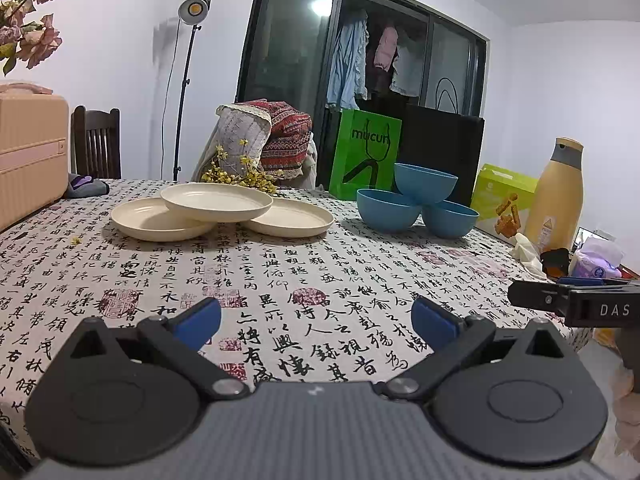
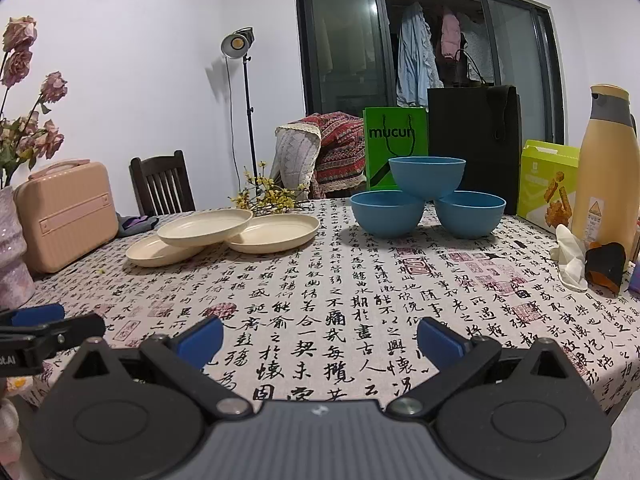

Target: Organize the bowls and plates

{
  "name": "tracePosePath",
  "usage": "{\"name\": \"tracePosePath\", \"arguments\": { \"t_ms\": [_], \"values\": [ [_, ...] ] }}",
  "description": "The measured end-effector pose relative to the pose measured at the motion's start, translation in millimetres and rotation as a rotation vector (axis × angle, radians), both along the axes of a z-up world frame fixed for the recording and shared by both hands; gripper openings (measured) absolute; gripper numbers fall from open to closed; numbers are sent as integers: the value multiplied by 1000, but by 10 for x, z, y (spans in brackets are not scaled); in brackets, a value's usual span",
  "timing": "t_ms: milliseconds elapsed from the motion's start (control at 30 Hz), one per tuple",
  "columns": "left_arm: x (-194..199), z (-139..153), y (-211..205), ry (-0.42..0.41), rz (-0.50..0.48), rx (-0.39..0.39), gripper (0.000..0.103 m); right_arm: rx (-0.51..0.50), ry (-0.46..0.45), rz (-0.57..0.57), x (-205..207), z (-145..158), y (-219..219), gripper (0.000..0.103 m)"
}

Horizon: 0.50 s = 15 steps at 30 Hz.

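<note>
Left gripper (image 1: pixel 316 322) wide apart over calligraphy tablecloth (image 1: pixel 320 264); "mucun" bag (image 1: pixel 365 154) behind.

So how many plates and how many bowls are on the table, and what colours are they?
Cream plates: 3. One rests on top of the other two.
Blue bowls: 3. One is perched on the rims of the other two.
Total: 6 dishes.

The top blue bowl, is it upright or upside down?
Upright: the top blue bowl shows its open rim upward, resting on two lower bowls.
</note>
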<state>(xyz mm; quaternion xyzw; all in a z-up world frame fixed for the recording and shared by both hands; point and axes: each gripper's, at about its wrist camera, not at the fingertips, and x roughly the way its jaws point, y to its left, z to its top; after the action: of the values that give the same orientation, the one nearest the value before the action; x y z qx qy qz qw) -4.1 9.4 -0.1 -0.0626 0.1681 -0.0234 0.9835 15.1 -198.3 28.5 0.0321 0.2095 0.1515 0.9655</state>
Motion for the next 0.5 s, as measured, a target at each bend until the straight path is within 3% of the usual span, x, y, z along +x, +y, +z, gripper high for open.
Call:
{"name": "tracePosePath", "arguments": {
  "t_ms": [500],
  "values": [
    [172, 34, 32, -20, 4, 26, 103, 9, -12, 20, 205, -4, 62, 103]
  ]
}}
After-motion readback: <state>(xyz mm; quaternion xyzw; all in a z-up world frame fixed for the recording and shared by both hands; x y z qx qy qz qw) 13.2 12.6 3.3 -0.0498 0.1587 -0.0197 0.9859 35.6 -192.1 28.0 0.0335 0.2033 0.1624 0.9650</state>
